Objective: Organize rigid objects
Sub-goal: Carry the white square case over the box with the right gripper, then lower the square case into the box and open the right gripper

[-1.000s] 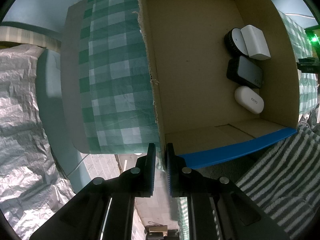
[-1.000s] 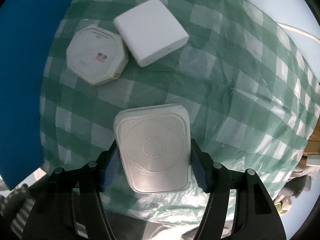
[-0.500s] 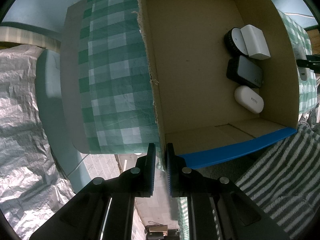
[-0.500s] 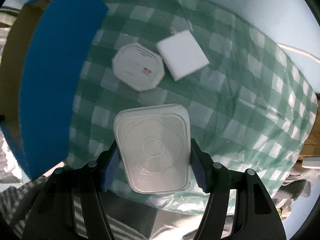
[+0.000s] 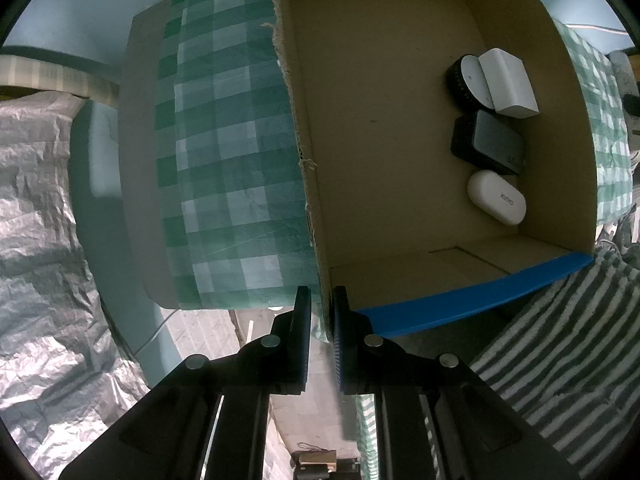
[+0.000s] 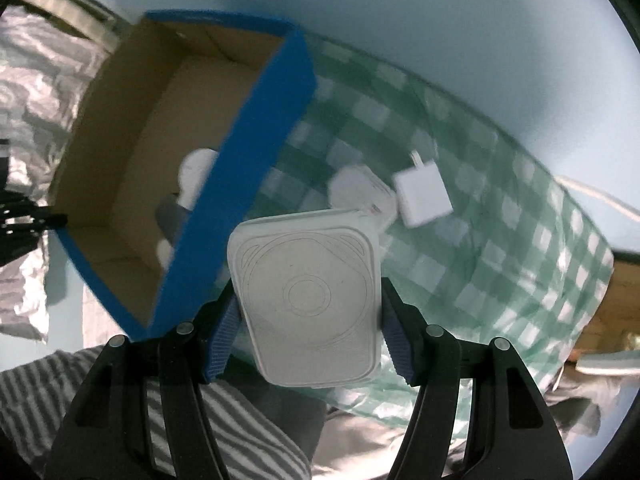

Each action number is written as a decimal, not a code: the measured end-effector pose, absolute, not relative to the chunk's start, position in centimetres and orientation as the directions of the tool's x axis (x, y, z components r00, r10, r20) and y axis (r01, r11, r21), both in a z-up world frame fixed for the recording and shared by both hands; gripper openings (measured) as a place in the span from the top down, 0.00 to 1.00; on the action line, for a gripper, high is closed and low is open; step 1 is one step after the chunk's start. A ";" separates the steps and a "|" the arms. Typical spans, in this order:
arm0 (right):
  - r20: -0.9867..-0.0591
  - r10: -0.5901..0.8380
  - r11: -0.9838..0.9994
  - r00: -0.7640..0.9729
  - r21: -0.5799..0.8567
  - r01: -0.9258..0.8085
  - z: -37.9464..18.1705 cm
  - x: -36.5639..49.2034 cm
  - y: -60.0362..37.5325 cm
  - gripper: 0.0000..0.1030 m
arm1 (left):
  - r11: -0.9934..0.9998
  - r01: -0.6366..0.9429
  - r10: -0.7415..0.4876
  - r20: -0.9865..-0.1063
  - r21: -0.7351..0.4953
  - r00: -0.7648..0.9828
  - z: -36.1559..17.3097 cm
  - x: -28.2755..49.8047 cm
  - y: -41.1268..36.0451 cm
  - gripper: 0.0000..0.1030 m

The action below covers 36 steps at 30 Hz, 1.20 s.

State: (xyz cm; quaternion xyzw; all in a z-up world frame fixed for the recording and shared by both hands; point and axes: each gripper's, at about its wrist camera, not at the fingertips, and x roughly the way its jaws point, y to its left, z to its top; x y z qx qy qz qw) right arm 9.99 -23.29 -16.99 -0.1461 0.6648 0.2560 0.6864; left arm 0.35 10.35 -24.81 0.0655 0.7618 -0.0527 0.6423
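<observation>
My left gripper (image 5: 321,312) is shut on the near corner wall of the cardboard box (image 5: 312,184), which has a blue outer side. Inside the box lie a white oval case (image 5: 497,197), a dark flat device (image 5: 488,142), a black round device (image 5: 464,80) and a white block (image 5: 508,82). My right gripper (image 6: 308,312) is shut on a white square device (image 6: 308,296) and holds it in the air beside the box (image 6: 248,152). On the green checked cloth (image 6: 480,248) behind it lie a white octagonal device (image 6: 360,192) and a white charger block (image 6: 422,194).
A grey-and-white striped towel (image 5: 560,340) lies by the box's near side and shows in the right wrist view (image 6: 120,392) too. Crinkled silver sheeting (image 5: 36,240) lies to the left. A light blue wall (image 6: 400,20) stands behind the table.
My right gripper has lifted the white square device off the cloth and swung left toward the box, which has come into its view. The left gripper and box have stayed still.
</observation>
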 end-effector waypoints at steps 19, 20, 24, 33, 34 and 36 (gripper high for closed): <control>-0.978 0.206 0.677 -0.032 0.166 -0.717 -15.8 7.7 -12.3 0.37 | 0.985 0.173 0.028 -0.986 -0.001 -0.162 -24.8 0.3 10.4 0.90; -0.978 0.204 0.672 -0.037 0.168 -0.721 -16.1 7.6 -11.8 0.37 | 0.985 0.172 0.027 -0.986 -0.001 -0.162 -24.8 0.3 10.5 0.90; -0.981 0.182 0.651 -0.062 0.167 -0.741 -17.9 6.5 -9.6 0.37 | 0.985 0.171 0.027 -0.987 -0.001 -0.161 -24.8 0.3 10.5 0.90; -0.986 0.134 0.640 -0.104 0.166 -0.750 -22.2 4.9 -7.8 0.37 | 0.985 0.172 0.026 -0.987 -0.002 -0.160 -24.9 0.3 10.4 0.90; -0.987 0.127 0.640 -0.103 0.160 -0.752 -22.6 4.8 -7.7 0.37 | 0.985 0.172 0.026 -0.987 -0.002 -0.160 -24.8 0.3 10.5 0.90; -0.988 0.118 0.640 -0.103 0.155 -0.753 -23.1 4.7 -7.6 0.37 | 0.985 0.173 0.025 -0.987 -0.003 -0.158 -24.9 0.3 10.4 0.90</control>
